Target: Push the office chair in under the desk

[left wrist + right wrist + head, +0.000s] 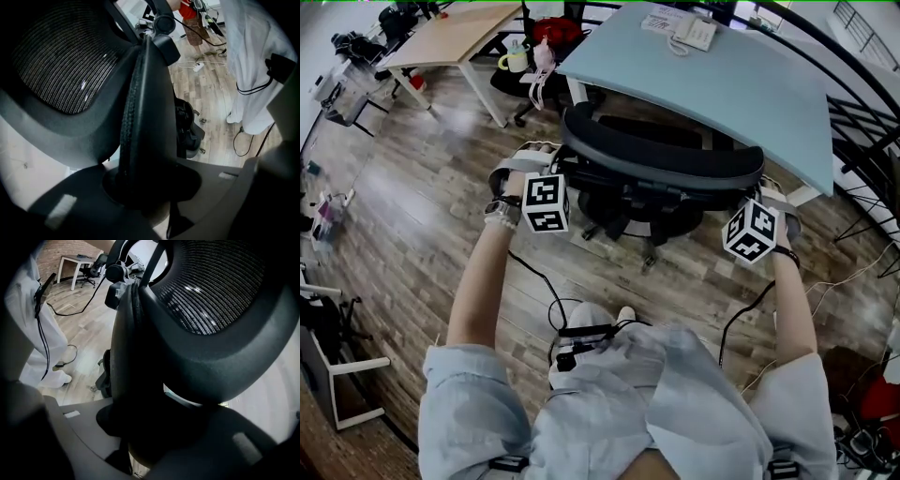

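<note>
A black office chair stands at the front of the pale blue desk (741, 84). Its curved backrest top (661, 155) faces me, and its seat and wheeled base (628, 220) sit at the desk's edge. My left gripper (558, 173) is shut on the backrest's left end. My right gripper (759, 202) is shut on the right end. In the left gripper view the backrest's edge (150, 93) fills the gap between the left gripper's (145, 187) jaws. The right gripper view shows the same edge (140, 357) clamped in the right gripper (154, 427), with mesh to the side.
A telephone (694, 33) lies on the blue desk. A wooden desk (450, 37) with a red bag (558, 33) behind it stands at the back left. A dark railing (862, 122) runs along the right. Cables (546, 286) trail across the wooden floor.
</note>
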A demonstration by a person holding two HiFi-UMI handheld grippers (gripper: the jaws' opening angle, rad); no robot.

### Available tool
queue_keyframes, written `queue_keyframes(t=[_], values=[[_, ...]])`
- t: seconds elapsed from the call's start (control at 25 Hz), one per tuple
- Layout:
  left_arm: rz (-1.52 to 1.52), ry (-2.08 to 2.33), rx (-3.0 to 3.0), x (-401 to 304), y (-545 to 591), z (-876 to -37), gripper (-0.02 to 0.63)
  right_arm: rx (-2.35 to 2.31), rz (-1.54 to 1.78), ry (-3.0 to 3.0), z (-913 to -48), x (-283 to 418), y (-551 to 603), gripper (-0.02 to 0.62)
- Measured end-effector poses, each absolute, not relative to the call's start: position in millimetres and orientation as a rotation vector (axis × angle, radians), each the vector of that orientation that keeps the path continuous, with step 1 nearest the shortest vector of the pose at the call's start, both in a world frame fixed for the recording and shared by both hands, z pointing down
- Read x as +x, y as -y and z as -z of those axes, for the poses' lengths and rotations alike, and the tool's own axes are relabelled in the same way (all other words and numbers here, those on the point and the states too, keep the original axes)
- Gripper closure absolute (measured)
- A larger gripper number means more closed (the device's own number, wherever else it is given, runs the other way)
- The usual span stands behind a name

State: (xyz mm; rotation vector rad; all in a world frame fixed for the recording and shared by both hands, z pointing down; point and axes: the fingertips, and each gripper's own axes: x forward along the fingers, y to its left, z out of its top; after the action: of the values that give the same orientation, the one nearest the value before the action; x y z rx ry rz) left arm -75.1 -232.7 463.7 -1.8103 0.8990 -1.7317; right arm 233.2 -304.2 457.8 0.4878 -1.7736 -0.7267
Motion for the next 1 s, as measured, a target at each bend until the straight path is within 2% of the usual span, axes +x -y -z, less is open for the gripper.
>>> queue_keyframes(t=[1.0], values=[[1.656,-0.809,-1.841,-79.4,318.9,-462.1,0.508,0.579,0.658,1.733,-454.2,233.4,357.7,0.411]])
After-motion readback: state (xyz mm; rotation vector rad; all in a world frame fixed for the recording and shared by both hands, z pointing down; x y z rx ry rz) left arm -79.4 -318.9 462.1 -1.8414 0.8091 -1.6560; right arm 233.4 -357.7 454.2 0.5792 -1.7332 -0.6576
